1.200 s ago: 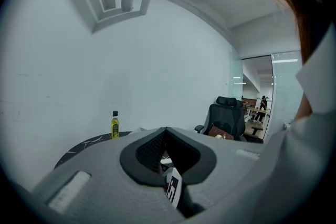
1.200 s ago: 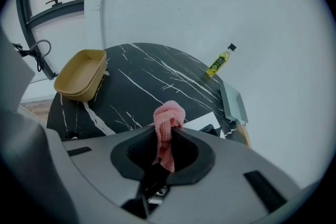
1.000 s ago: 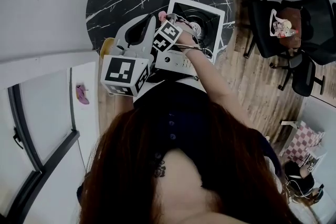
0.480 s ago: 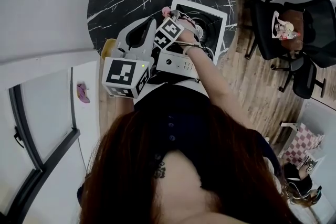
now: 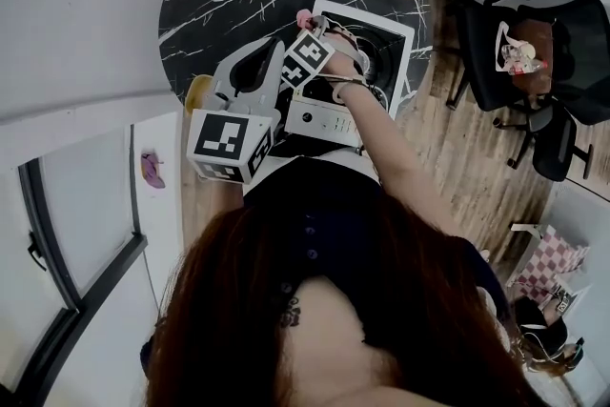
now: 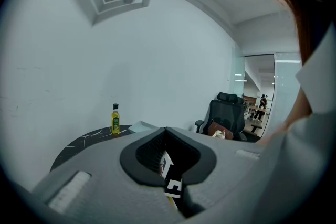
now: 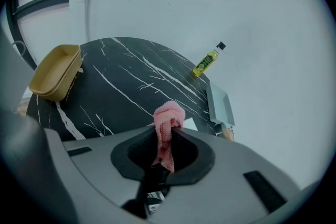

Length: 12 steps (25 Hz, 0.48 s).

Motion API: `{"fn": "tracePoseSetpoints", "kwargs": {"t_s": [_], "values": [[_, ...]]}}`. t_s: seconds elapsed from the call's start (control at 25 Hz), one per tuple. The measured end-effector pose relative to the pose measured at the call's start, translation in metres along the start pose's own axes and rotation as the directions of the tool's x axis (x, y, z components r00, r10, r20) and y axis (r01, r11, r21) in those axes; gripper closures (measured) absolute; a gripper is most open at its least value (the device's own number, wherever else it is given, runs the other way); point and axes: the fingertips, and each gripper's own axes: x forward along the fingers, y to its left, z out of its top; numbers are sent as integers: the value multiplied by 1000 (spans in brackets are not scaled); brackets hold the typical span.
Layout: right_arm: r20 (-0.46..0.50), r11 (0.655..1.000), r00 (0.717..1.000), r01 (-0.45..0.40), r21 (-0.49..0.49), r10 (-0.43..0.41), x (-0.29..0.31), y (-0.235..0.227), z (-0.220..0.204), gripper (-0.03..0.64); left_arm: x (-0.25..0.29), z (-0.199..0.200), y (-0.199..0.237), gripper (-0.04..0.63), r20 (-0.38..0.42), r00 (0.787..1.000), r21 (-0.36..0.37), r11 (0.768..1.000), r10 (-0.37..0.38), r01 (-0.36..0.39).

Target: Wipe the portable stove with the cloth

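**A:** what's the right gripper (image 5: pixel 306 26) doing over the portable stove (image 5: pixel 379 41)?

**B:** it's clamping the pink cloth (image 7: pixel 168 119) tight between its jaws. The bunched end is poking out right at the stove's far left corner. Can't tell if it's actually pressing on the surface tbh.

**A:** and the left gripper (image 6: pixel 167 130)?

**B:** that one's hanging just off the stove's left side, jaws squeezed together on nothing. A yellow bowl (image 7: pixel 54 71) is sitting further out, left of the stove.
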Motion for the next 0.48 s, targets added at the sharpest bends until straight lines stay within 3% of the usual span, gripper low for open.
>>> {"fn": "tracePoseSetpoints", "kwargs": {"t_s": [0.2, 0.48], "values": [[1, 1000, 1000, 11, -4, -11, 2, -5, 1, 563, 2, -3, -2, 584, -16, 1000, -4, 1000, -5, 5], [-10, 994, 998, 60, -88, -61, 8, -15, 5, 562, 3, -9, -5, 583, -32, 999, -9, 1000, -4, 4]]}}
